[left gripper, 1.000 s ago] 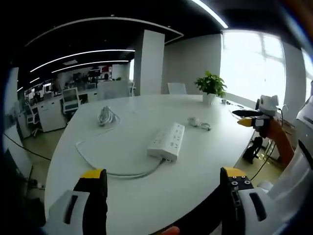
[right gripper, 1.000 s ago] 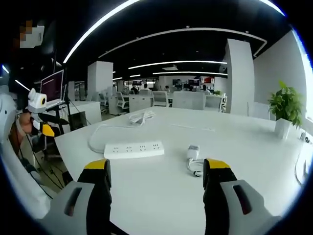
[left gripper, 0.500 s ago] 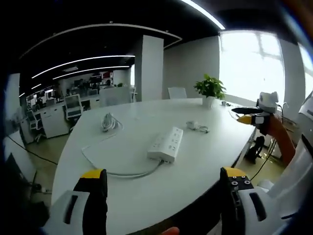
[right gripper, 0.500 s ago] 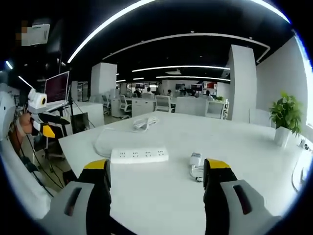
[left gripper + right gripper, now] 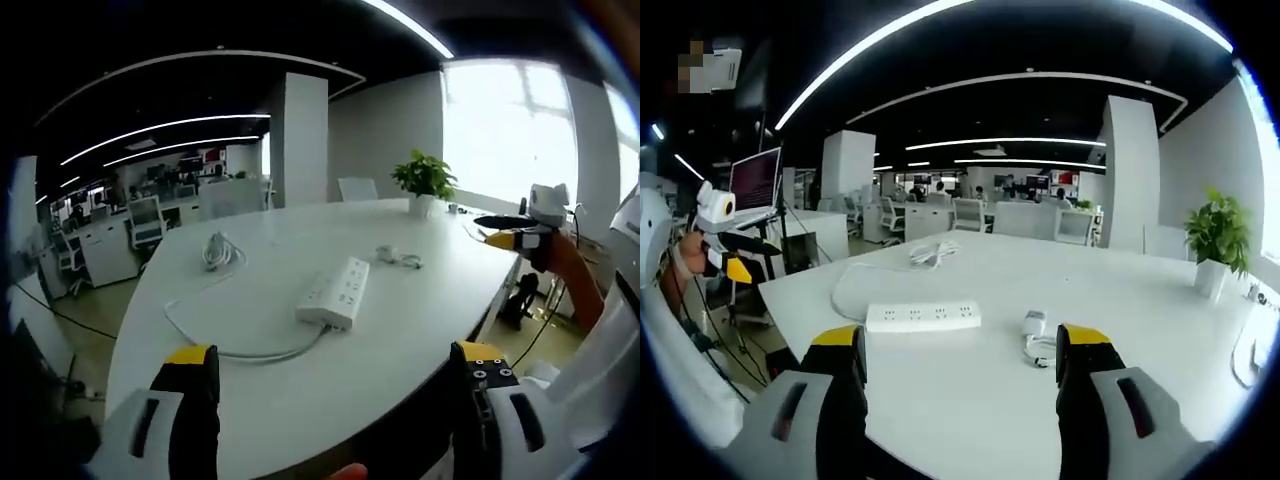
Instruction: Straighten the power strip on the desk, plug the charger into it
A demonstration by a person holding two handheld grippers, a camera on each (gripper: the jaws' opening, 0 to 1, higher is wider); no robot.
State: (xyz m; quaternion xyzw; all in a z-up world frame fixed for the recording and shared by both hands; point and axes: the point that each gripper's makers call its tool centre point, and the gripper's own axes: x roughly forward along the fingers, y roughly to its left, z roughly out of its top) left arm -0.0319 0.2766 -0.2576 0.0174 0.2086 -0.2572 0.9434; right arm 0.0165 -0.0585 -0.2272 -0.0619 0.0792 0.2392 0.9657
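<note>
A white power strip (image 5: pixel 334 293) lies near the middle of a white desk (image 5: pixel 400 330), its cord (image 5: pixel 215 335) looping to a bundled coil (image 5: pixel 216 250). The charger (image 5: pixel 1034 324) rests just beside the strip, apart from it. Both the left gripper (image 5: pixel 335 395) and right gripper (image 5: pixel 960 375) hover at the desk's edge, jaws spread, holding nothing. A potted plant (image 5: pixel 425 180) stands at the far side.

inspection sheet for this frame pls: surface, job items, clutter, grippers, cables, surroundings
Surface: white desk, bare in front of the grippers.
Job's things: power strip lies flat; charger beside it, unplugged.
Clutter: potted plant near the far edge.
Grippers: left gripper and right gripper both open, holding nothing, short of the items.
Cables: strip cord loops to a coiled bundle; charger cable bunched.
Surroundings: open office, chairs, pillars.
</note>
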